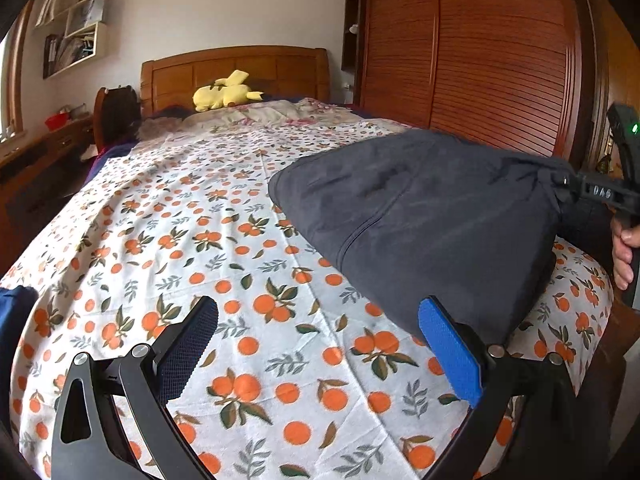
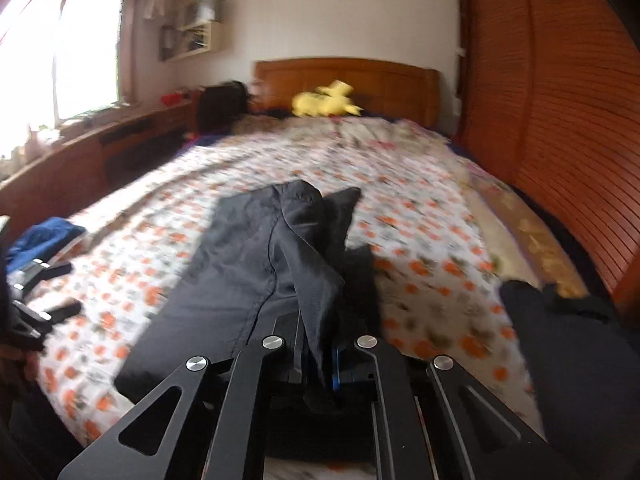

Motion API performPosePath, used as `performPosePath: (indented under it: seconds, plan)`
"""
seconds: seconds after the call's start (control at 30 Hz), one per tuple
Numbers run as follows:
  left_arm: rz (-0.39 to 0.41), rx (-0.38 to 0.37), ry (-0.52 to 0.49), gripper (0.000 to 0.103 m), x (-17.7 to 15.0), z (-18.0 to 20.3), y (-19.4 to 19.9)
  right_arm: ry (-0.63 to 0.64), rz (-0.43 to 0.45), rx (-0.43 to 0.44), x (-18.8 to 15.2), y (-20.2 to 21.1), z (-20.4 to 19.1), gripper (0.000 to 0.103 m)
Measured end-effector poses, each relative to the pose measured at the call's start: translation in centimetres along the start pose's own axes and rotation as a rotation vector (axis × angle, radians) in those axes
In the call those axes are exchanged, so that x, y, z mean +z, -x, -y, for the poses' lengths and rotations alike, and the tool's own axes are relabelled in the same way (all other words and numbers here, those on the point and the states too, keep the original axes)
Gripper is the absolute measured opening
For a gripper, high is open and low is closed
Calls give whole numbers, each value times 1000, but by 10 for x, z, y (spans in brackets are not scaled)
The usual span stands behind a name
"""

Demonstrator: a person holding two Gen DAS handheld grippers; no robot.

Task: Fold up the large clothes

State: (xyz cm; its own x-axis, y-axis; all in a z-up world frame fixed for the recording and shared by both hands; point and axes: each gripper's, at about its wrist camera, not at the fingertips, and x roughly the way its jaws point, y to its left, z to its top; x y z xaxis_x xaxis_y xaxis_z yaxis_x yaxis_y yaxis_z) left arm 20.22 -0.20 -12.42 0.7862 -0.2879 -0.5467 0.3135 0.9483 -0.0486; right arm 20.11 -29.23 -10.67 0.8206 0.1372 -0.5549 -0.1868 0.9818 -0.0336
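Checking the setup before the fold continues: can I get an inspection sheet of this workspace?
Surface: bed sheet, white with orange-fruit print, lightly creased.
Job's things: dark garment on the bed's right part, one end lifted.
Clutter: blue cloth at the left edge; yellow plush toy by the headboard.
Grippers: left gripper open, empty, over the sheet; right gripper shut on the dark garment.
Cables: nothing seen.
Surroundings: wooden wardrobe on the right, wall shelf, window.

Home bedroom: wooden bed (image 1: 234, 66), orange-print sheet (image 1: 240, 264), yellow plush toy (image 1: 224, 92), slatted wardrobe (image 1: 480, 48), wall shelves (image 1: 76, 28).
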Motion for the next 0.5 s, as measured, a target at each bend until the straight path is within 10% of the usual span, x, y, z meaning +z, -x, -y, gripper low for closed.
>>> performPosePath:
  seconds: [0.23, 0.3, 0.5]
  plan:
    - [-7, -17, -24, 101, 6, 11, -12, -88, -171, -35, -54, -37, 36, 14]
    - [-11, -23, -28, 101, 10, 13, -19, -72, -152, -86, -55, -31, 33, 44]
    - [-12, -44, -37, 101, 30, 17, -40, -97, -101, -84, -57, -4, 37, 66]
